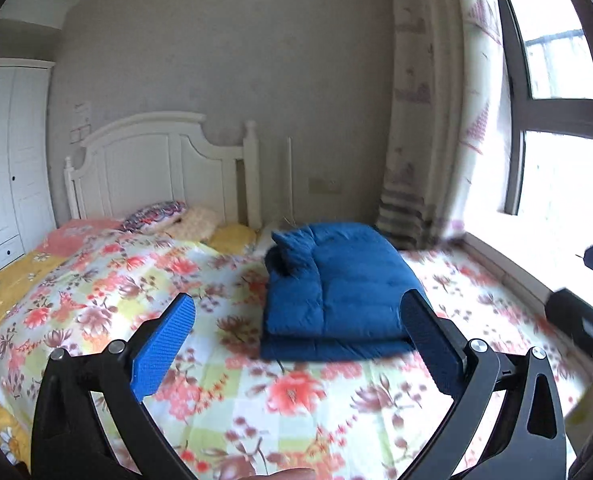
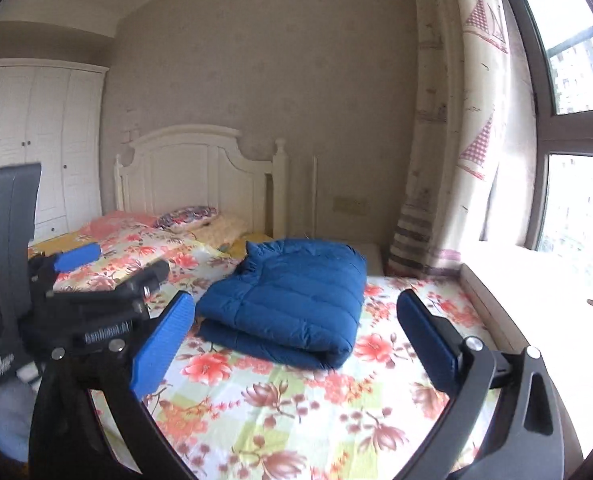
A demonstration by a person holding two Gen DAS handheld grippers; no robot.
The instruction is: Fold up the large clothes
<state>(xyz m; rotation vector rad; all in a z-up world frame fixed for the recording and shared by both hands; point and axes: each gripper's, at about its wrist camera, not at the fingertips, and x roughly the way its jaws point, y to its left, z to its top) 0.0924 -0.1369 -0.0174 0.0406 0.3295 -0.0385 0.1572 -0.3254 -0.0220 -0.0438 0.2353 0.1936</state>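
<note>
Blue puffy quilted down jacket (image 2: 292, 300) folded on floral bedsheet (image 2: 296, 408). Left hand-held gripper (image 1: 296, 332), right hand-held gripper (image 2: 292, 340) both spread, empty. Risk: springy fill probably reopens fold; left view blurred.

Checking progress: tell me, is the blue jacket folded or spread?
Folded: the blue jacket lies in stacked layers on the bed.
</note>
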